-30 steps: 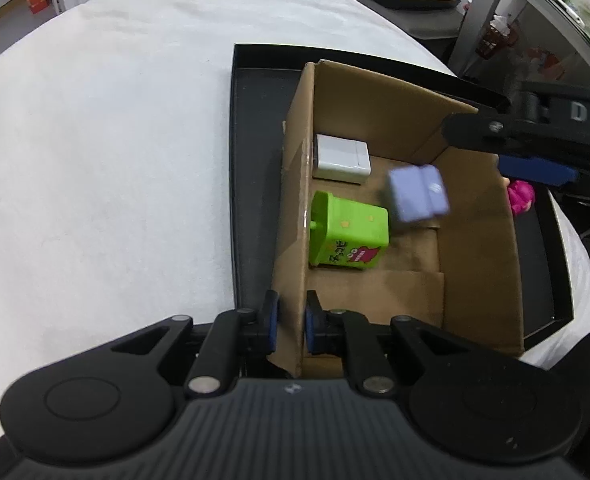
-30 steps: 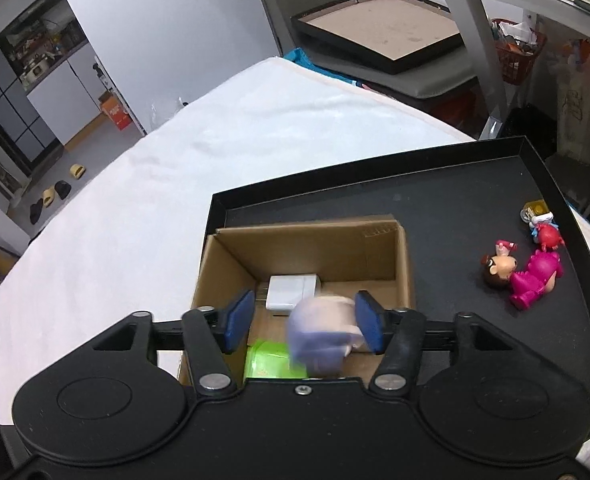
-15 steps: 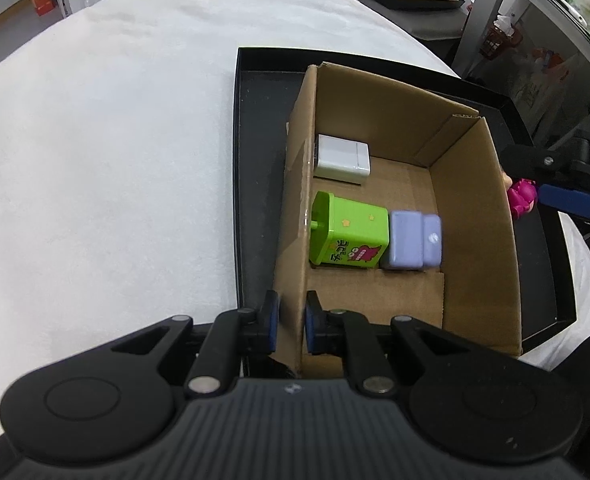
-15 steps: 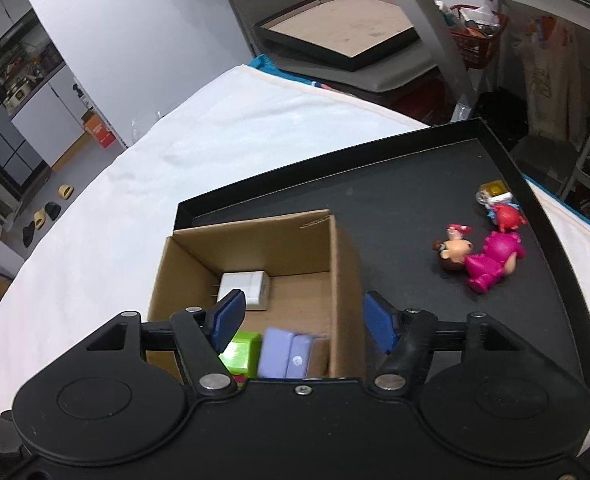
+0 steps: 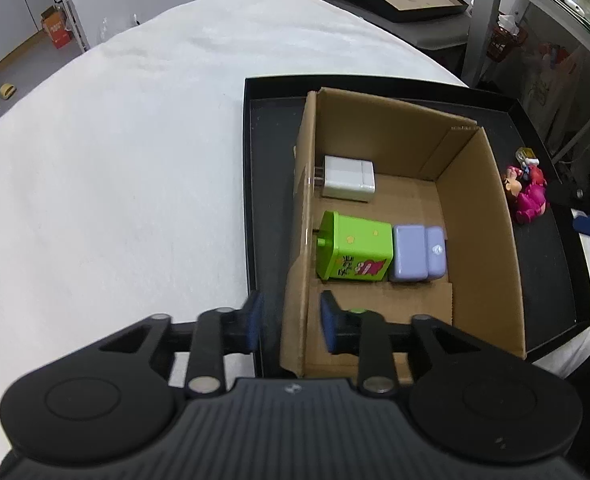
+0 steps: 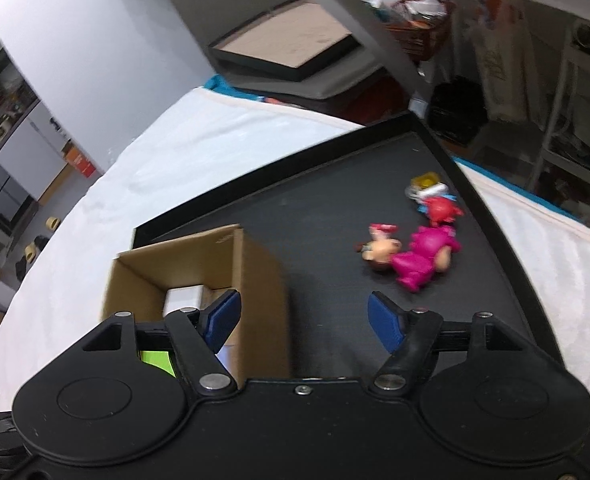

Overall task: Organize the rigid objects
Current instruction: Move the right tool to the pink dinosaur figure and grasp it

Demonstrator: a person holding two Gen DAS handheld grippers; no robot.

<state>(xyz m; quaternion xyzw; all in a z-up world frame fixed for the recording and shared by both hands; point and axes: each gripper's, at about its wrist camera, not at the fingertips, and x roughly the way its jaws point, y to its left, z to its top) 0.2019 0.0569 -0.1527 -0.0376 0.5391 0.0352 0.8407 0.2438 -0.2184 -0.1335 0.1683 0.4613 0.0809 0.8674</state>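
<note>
A brown cardboard box [image 5: 483,240] stands on a black tray [image 5: 551,280]. In it lie a white charger [image 5: 349,178], a green block [image 5: 353,252] and a lilac block [image 5: 417,254]. My left gripper [image 5: 289,320] is open, its fingers either side of the box's near left wall, not touching it. My right gripper [image 6: 303,320] is open and empty above the tray, right of the box [image 6: 251,280]. A pink figure [image 6: 423,260], a small doll [image 6: 379,246] and a red and yellow toy [image 6: 435,200] lie on the tray [image 6: 327,208] ahead of it.
The tray sits on a white cloth-covered table [image 5: 115,160]. A metal shelf [image 5: 535,8] and another framed tray [image 6: 287,48] stand beyond the table. The pink figure [image 5: 529,200] also shows to the right of the box in the left wrist view.
The lilac block dropped from my right gripper into the box beside the green block. The right gripper then swung right over the tray. My left gripper opened, releasing the box wall.
</note>
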